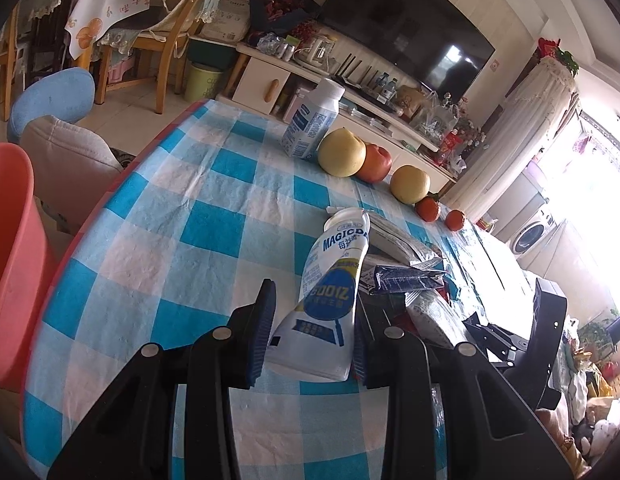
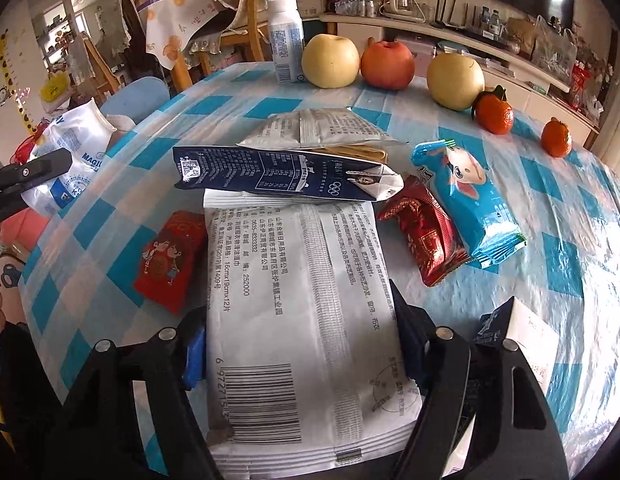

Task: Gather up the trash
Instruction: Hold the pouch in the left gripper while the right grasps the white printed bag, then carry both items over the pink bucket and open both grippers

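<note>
- A white and blue squeezed drink pouch [image 1: 329, 300], printed with blue lettering and a blue round label, is seen creased and flattened toward its base.
- A large white wipes packet [image 2: 302, 320], with printed text, a barcode and a ribbed centre seam, is seen lying flat on the blue-and-white checked tablecloth [image 2: 549, 240].
- The left gripper [image 1: 310, 340] is angled down toward the tablecloth, and its jaws are clamped on the lower part of the drink pouch, which is held upright between the blue pads.
- The right gripper [image 2: 302, 348] is tilted steeply down over the wipes packet; its jaws are set wide, one at each long edge of the packet, and whether the pads press on it cannot be told.
- Just beyond the wipes packet a dark blue carton [image 2: 286, 176] is laid flat across its far end, partly over it.
- Beside the wipes packet a red wrapper [image 2: 423, 232] and a blue snack packet [image 2: 469, 204] are found on one side, and a red envelope [image 2: 170, 256] on the other.
</note>
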Tool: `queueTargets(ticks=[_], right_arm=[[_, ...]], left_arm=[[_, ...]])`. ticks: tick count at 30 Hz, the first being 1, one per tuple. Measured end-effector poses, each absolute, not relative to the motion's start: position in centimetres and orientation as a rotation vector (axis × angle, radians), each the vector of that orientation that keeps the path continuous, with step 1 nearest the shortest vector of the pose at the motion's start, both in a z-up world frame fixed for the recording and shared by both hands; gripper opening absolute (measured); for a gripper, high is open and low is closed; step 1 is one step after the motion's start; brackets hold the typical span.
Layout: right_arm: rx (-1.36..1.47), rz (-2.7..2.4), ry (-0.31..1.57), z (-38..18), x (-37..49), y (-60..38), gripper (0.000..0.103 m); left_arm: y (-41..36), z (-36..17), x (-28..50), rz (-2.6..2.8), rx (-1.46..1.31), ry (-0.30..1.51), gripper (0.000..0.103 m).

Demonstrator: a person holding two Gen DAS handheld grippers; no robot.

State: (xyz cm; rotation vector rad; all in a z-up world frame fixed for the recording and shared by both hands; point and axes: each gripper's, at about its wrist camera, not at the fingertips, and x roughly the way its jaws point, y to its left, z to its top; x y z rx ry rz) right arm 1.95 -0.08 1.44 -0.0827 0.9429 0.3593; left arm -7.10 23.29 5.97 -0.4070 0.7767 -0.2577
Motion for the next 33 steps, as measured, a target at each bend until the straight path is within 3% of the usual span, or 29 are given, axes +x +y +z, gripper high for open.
queueTargets(ticks=[15,23,33], right_arm=[[-0.073,0.441,0.762,8.9,-1.5,4.9,0.073],[-0.015,0.657,0.68,13.4,0.4,15.0,0.073],[0.095,0.911,0.751,12.8,3.7,30.4,0.073]], left_arm=[[26.4,8.1,-8.7,-0.216,-0.449,0.683,0.036],[34.4,9.6,-10.8,0.023,-0.52,0.576,0.036],[45.2,7.3,-13.0,0.39,-0.69,0.564,0.036]])
